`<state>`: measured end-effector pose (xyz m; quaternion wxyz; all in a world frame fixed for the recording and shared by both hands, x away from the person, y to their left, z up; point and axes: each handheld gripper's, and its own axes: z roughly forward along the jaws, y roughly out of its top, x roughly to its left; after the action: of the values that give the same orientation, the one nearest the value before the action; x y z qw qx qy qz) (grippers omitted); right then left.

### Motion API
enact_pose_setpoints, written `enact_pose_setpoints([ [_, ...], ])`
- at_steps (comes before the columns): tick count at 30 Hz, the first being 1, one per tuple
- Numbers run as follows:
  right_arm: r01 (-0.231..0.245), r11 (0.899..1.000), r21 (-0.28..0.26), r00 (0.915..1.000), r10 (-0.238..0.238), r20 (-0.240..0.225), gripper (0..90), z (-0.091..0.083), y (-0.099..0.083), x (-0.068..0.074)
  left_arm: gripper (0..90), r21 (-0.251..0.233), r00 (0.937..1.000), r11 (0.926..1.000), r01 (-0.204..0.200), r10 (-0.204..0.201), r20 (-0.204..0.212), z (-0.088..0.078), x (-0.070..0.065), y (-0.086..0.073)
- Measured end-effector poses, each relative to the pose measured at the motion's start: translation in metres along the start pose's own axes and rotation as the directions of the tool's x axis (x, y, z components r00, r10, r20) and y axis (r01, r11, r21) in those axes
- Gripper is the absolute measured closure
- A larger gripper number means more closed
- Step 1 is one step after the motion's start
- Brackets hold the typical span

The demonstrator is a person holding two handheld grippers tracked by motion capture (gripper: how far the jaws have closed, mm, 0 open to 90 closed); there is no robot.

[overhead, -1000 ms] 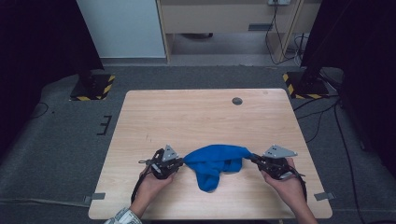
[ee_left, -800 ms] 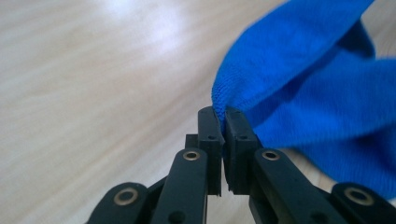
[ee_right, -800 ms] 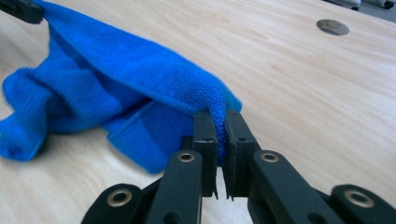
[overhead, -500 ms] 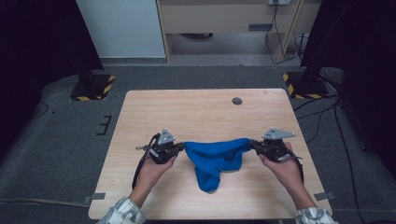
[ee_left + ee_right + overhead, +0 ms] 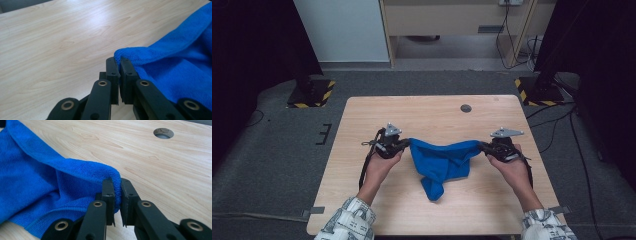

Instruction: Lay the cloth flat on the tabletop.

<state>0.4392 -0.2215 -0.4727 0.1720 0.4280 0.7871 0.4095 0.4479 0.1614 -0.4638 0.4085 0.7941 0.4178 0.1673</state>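
You are holding the left gripper [image 5: 404, 145] with its fingers [image 5: 112, 70] pressed almost together, and they are pinching one corner of the blue cloth [image 5: 443, 161]. In the left gripper view the thin folded edge of the cloth [image 5: 175, 62] is sitting right at the tips, caught between the two pads, while the rest of the fabric is spreading away to the right above the pale wooden counter [image 5: 62, 42].

You are holding the right gripper [image 5: 482, 147] the same way: its fingers [image 5: 126, 192] are nearly closed and are clamping the opposite corner. In the right gripper view a rolled hem of the cloth [image 5: 50, 180] is bulging between the pads, with a narrow gap left lower down between the fingers.

In the high view the cloth is stretching between your two grippers, its top edge sagging slightly in the middle. Its lower part is hanging in a loose fold toward you, and the tip is lying on the counter [image 5: 492, 210] near the front half. A small round hole [image 5: 466, 108] is showing in the counter farther back, well apart from the cloth.
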Motion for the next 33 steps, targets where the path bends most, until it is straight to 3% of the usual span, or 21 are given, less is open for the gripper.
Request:
enact_pose_setpoints([
  [8, -0.004, 0.999, 0.037, 0.9999, 0.004, 0.015, 82.8, 0.014, 0.002, -0.005, 86.2, 0.016, 0.9997, 0.9998, 0.008, -0.008, -0.024, 0.008, 0.006, 0.008],
  [14, -0.017, 0.997, 0.075, 0.9995, 0.015, 0.029, 81.9, 0.025, 0.006, -0.014, 86.1, 0.034, 0.9985, 0.9987, 0.039, -0.038, -0.039, 0.024, 0.015, 0.008],
  [18, -0.013, 0.996, 0.093, 0.9994, 0.01, 0.034, 81.6, 0.037, 0.01, -0.019, 86.1, 0.054, 0.9976, 0.9981, 0.031, -0.027, -0.063, 0.035, 0.019, 0.01],
  [24, -0.044, 0.993, 0.111, 0.9983, 0.039, 0.043, 81.5, 0.057, 0.013, -0.029, 86.2, 0.055, 0.9946, 0.9974, 0.046, -0.041, -0.095, 0.049, 0.024, 0.011],
  [30, -0.119, 0.988, 0.097, 0.9921, 0.115, 0.052, 81.6, 0.066, 0.015, -0.036, 86.4, 0.072, 0.9906, 0.9944, 0.078, -0.069, -0.118, 0.064, 0.028, 0.009],
  [33, -0.133, 0.986, 0.104, 0.9897, 0.126, 0.069, 81.5, 0.07, 0.014, -0.036, 86.5, 0.072, 0.9888, 0.9935, 0.089, -0.079, -0.126, 0.072, 0.028, 0.009],
])
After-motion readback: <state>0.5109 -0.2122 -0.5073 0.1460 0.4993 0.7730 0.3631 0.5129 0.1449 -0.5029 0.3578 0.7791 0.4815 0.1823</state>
